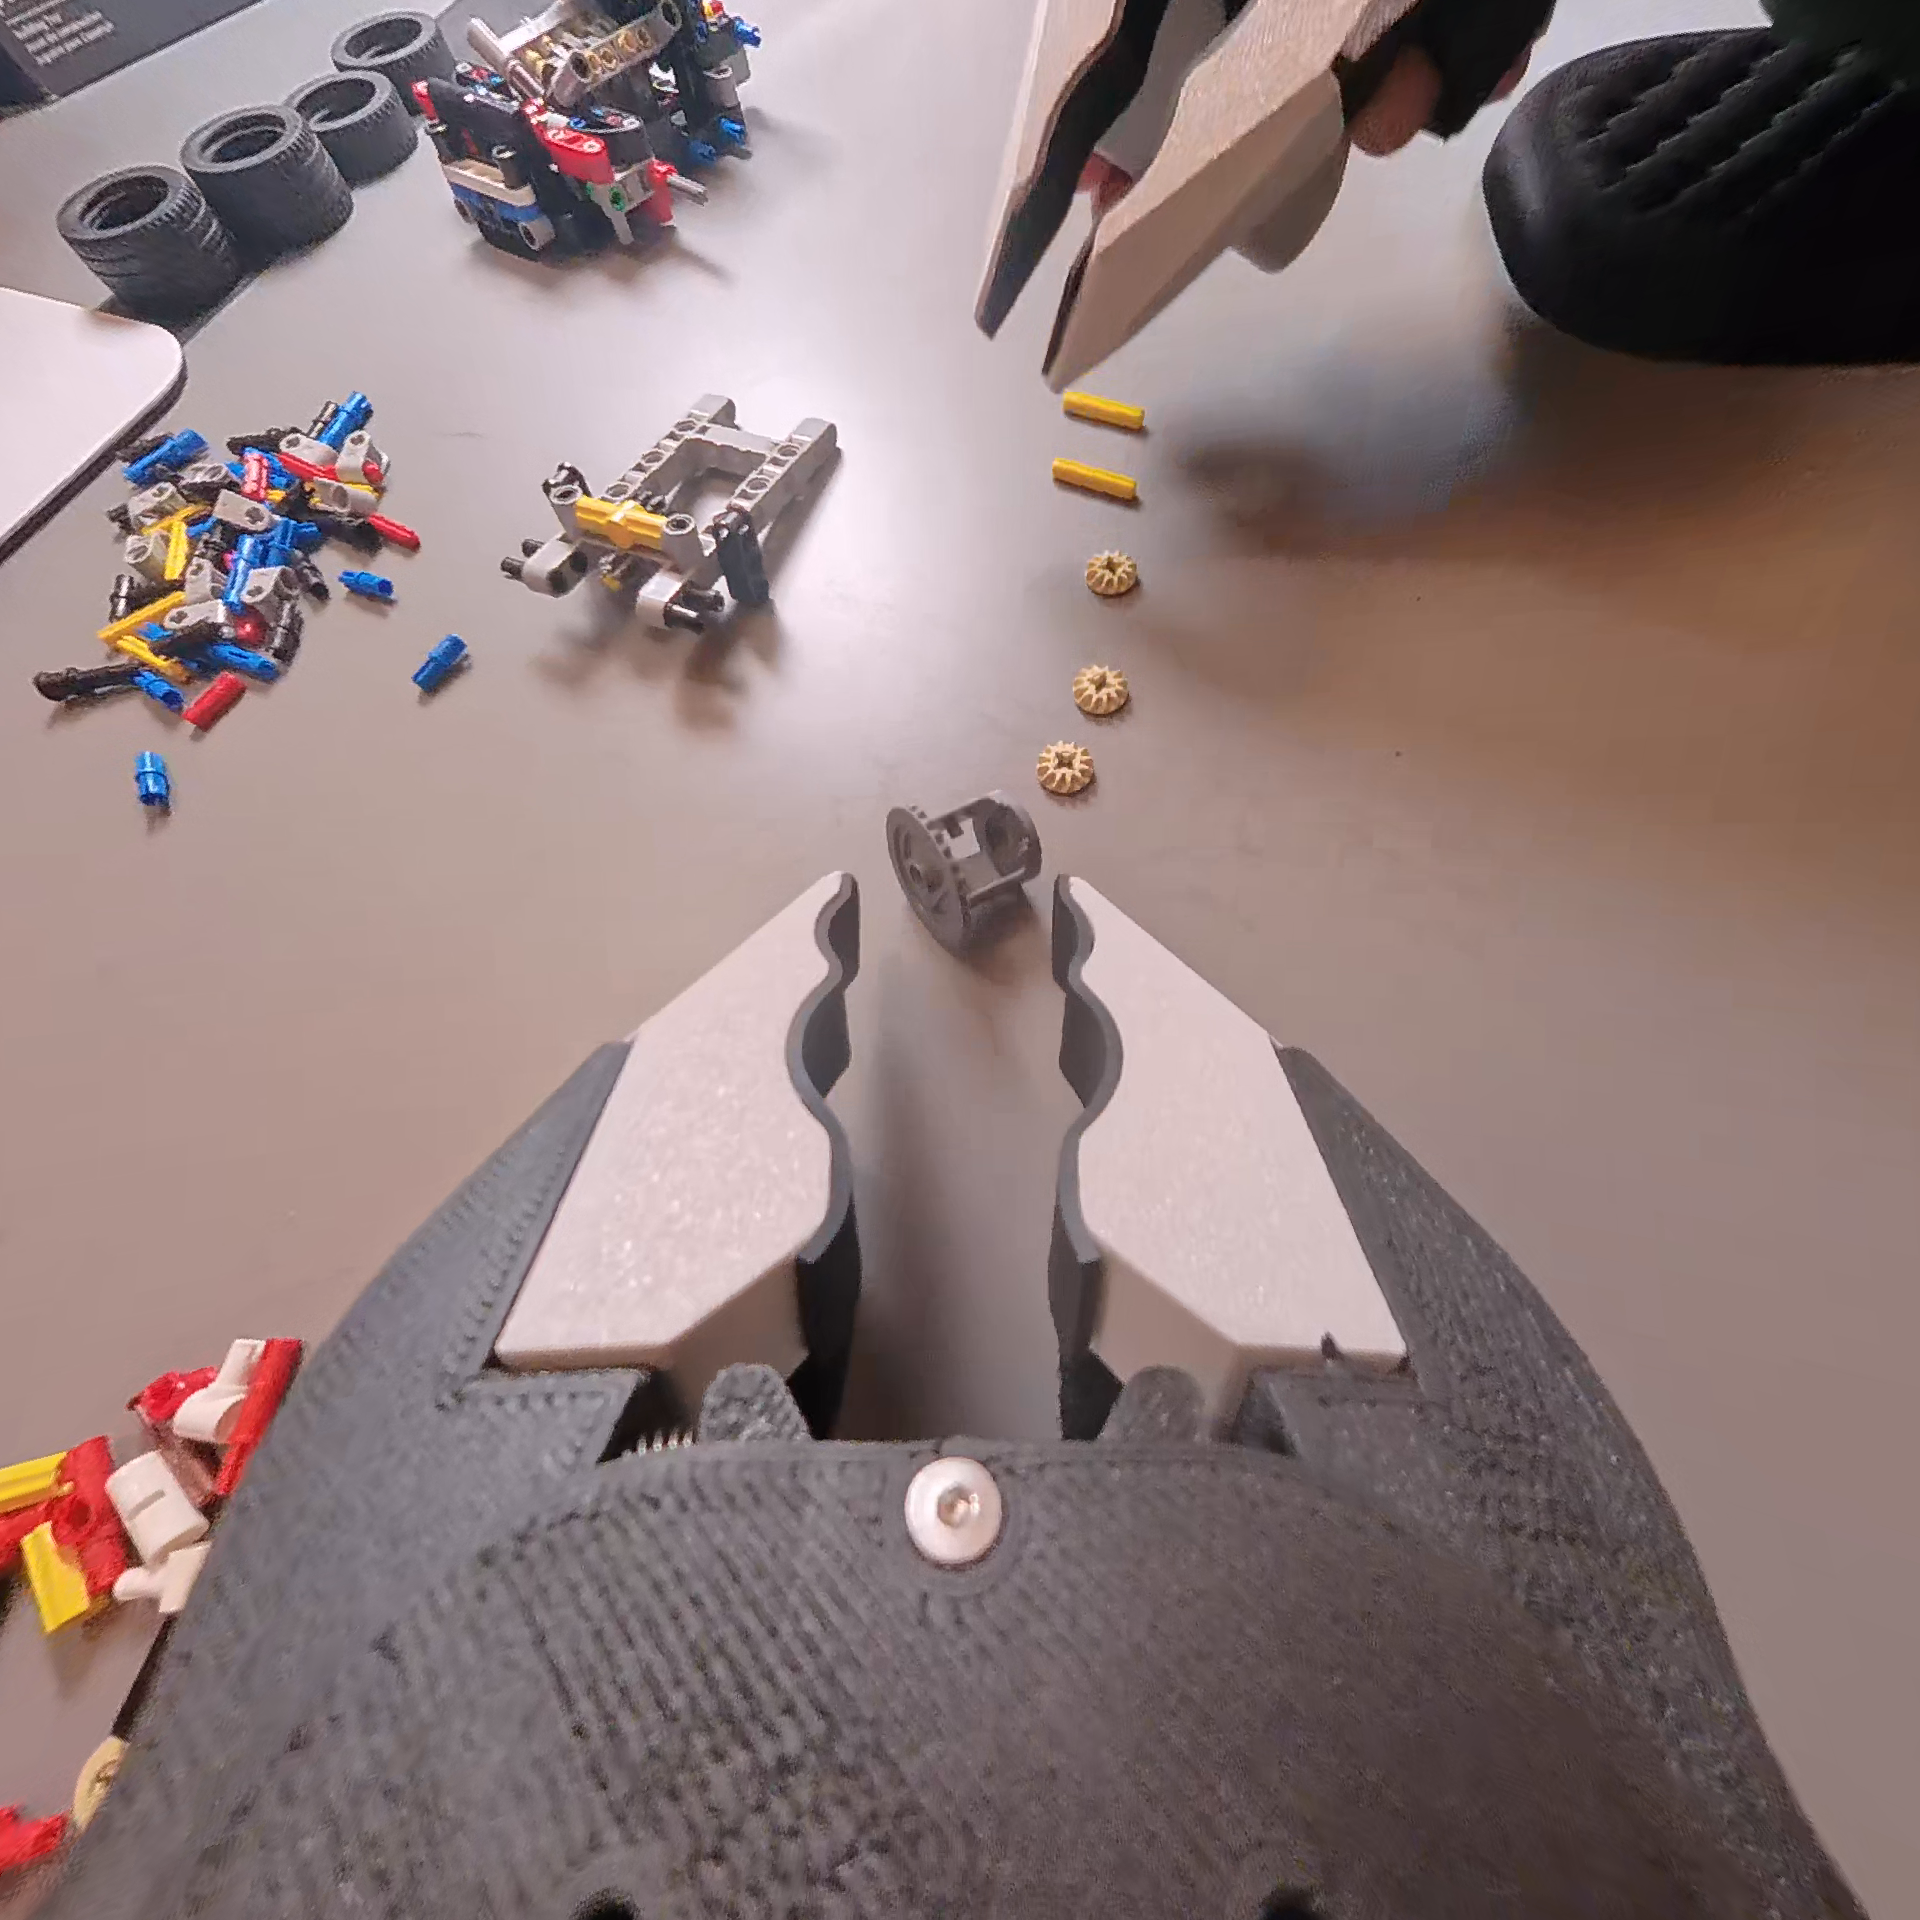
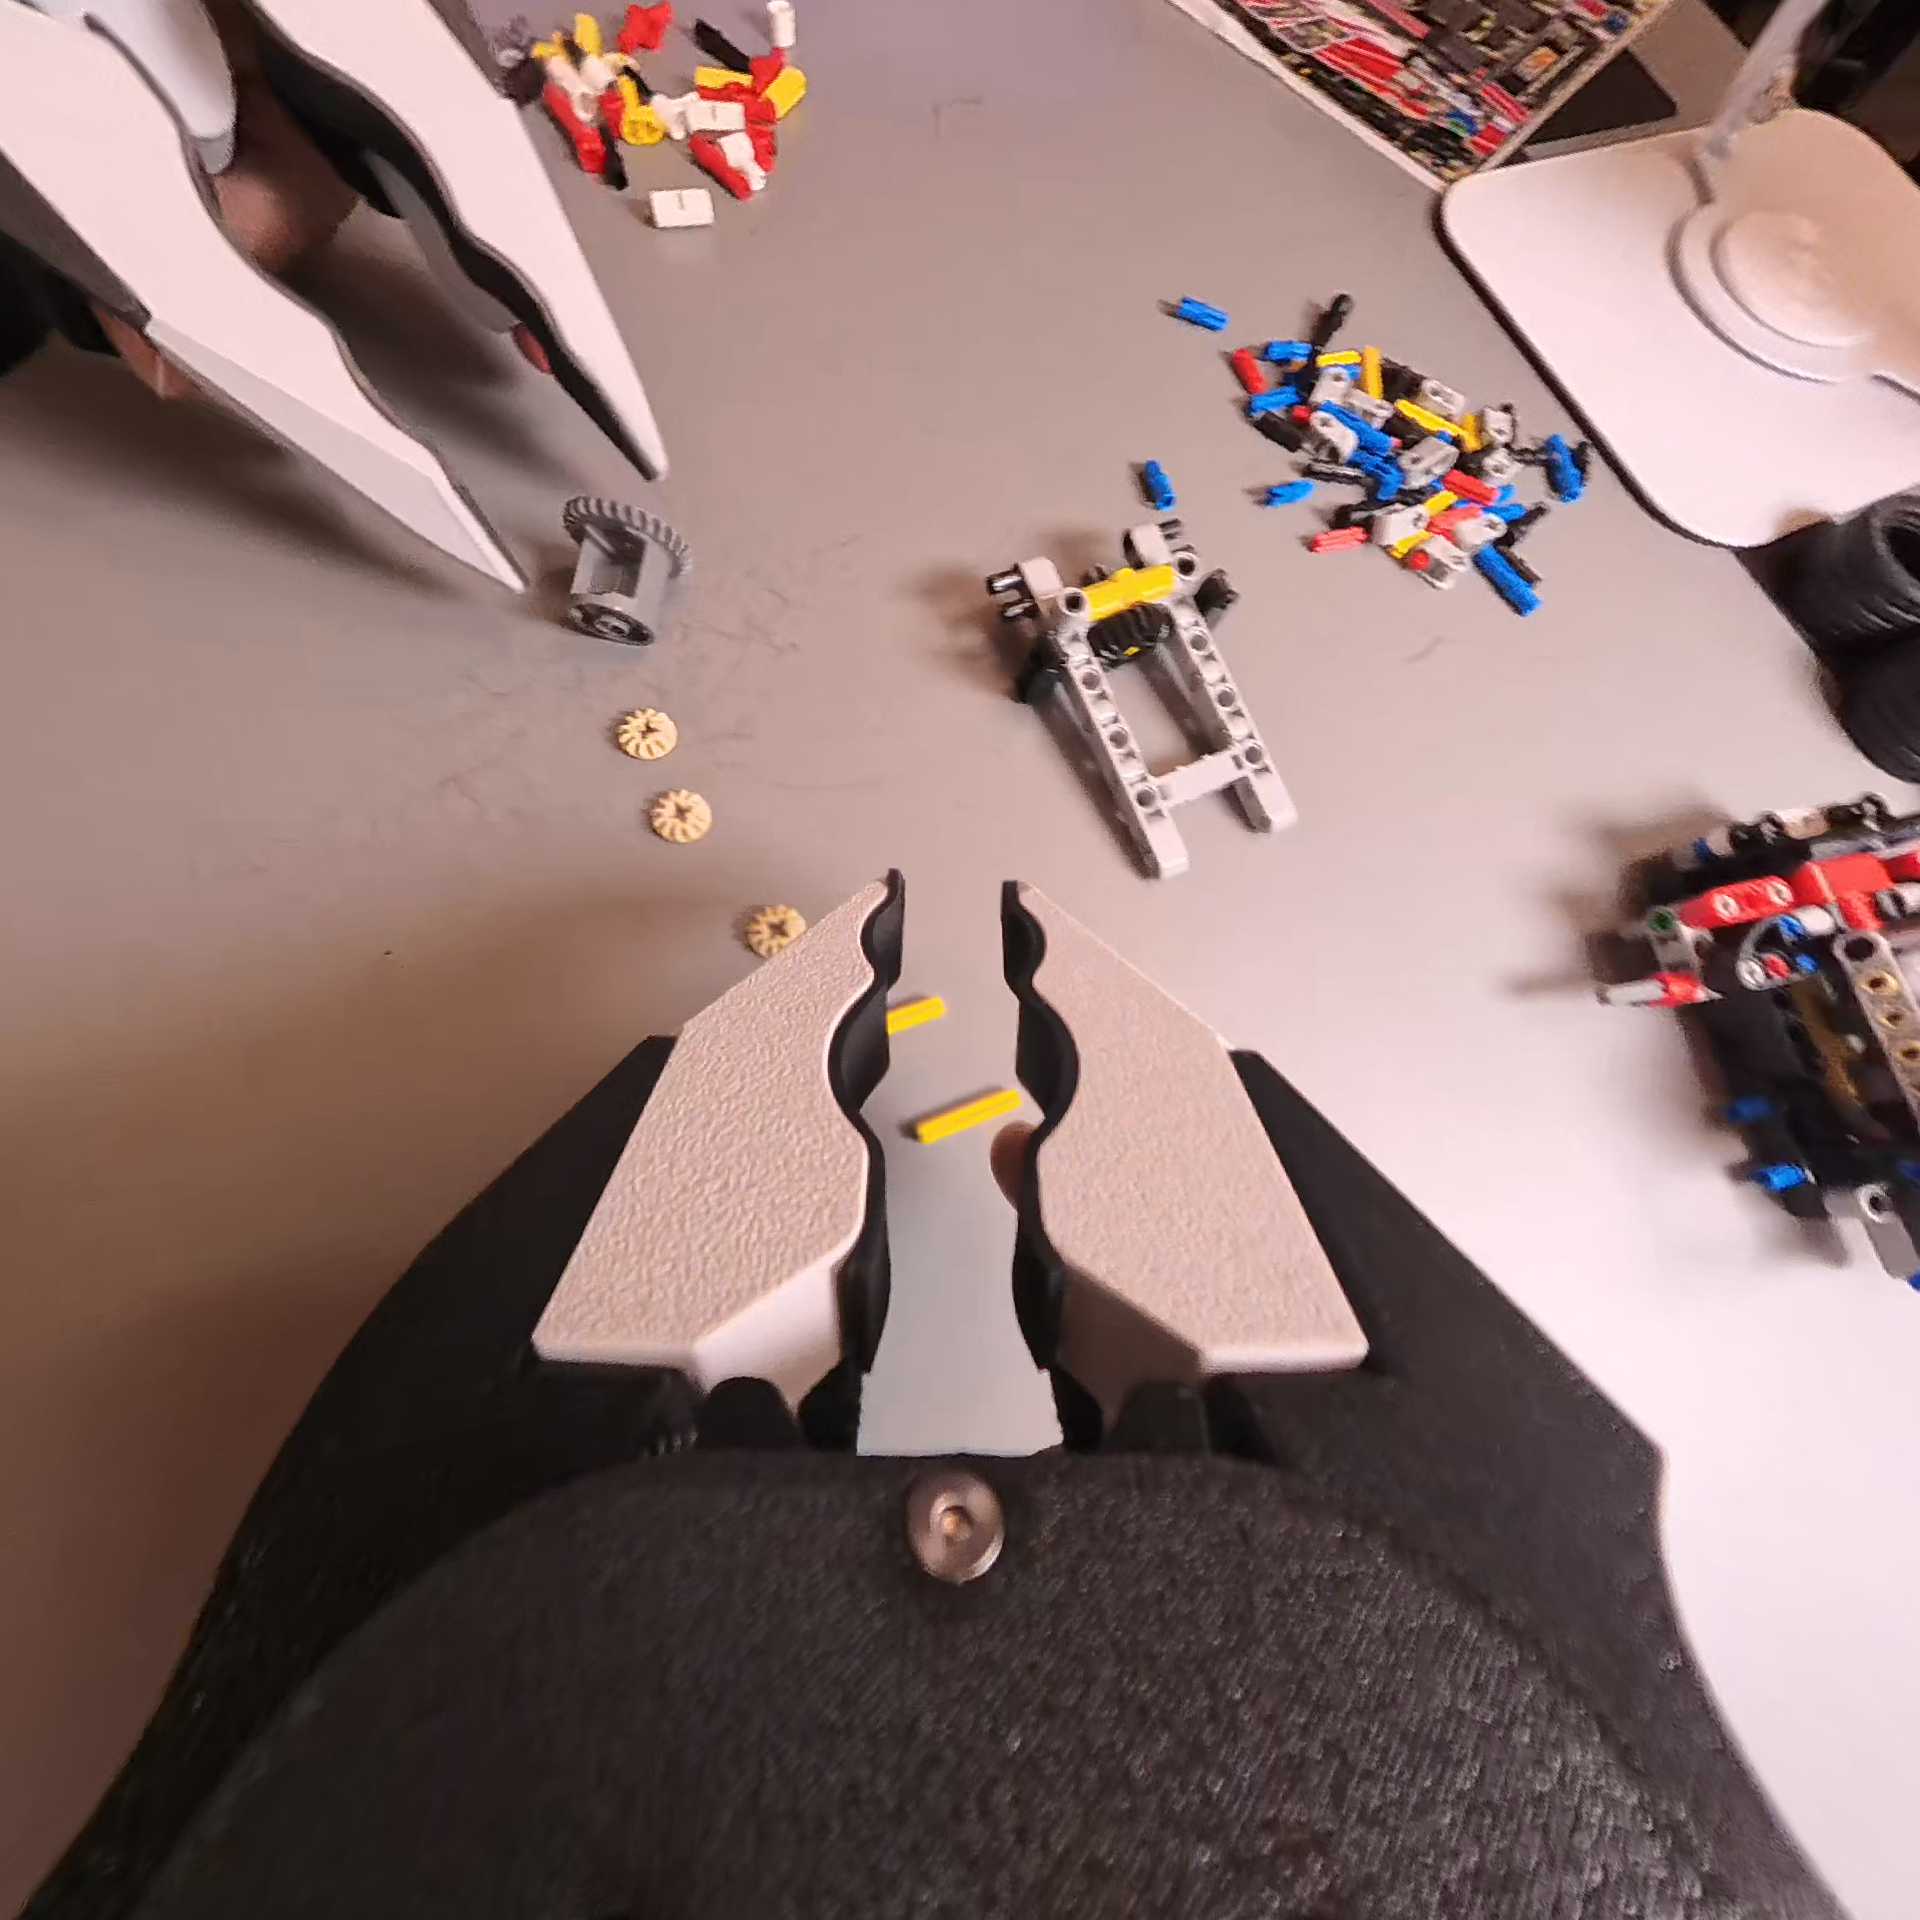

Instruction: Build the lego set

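your left gripper [image 1: 956,894] is open at a moderate gap and holds nothing. the dark grey gear housing [image 1: 964,871] lies on its side on the bench [image 1: 1455,935], just past the fingertips and between their lines. your right gripper [image 2: 951,899] is open to a narrow gap, also empty, and hangs over the two yellow axles [image 2: 966,1114], which lie apart from each other in the channel between its fingers.

the step in hand appears to be fitting out the gear housing. a row of parts runs from it towards the right gripper: three tan gears [image 1: 1064,769], then the axles.

- left: ease forward until the housing sits between the pads, then close across the cage body, not across the toothed ring. the round part is likely to roll or pivot, so close slowly and keep the tips low.
- right: take one axle only. lower the tips to either side of the nearer axle, square to its length, and close gently; a thin rod can skid or flip.
- keep both grippers clear of the grey frame [image 2: 1143,707] and of the loose pile of pins [image 2: 1403,447].
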### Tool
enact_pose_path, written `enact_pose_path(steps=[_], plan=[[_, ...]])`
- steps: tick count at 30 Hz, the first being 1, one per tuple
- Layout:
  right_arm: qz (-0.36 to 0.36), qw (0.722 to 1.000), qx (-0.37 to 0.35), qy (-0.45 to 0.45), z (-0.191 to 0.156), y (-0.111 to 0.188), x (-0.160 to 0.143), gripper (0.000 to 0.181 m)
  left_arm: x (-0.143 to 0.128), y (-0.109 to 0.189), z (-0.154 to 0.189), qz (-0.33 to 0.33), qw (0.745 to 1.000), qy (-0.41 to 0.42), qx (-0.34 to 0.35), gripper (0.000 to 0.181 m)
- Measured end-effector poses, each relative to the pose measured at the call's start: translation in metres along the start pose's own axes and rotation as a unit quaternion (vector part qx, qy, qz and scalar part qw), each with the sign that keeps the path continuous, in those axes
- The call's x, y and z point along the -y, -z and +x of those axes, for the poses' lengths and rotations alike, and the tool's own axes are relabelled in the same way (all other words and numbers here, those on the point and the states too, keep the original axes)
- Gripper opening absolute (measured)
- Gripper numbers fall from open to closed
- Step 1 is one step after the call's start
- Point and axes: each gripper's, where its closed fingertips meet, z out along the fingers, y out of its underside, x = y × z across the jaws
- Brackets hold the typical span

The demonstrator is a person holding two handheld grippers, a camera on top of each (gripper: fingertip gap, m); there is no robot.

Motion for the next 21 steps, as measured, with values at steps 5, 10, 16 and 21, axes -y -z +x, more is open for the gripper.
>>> enact_pose_path(steps=[5,10,16,21], plan=[[-0.003,1.000,-0.018,-0.008,0.016,0.012,-0.008,0.017,-0.006,-0.003,-0.003,-0.018,1.000,-0.011,0.012,0.022],[-0.023,0.999,-0.023,0.005,0.022,0.017,-0.022,0.017,-0.009,-0.004,-0.011,-0.029,0.998,-0.020,0.044,0.010],[-0.003,0.999,-0.045,-0.005,0.033,0.019,-0.019,0.017,-0.001,0.007,-0.036,0.003,0.995,0.020,0.102,0.022],[0.060,0.994,-0.085,-0.027,0.046,0.019,-0.001,0.024,0.021,0.029,-0.053,0.089,0.984,0.062,0.139,0.047]])
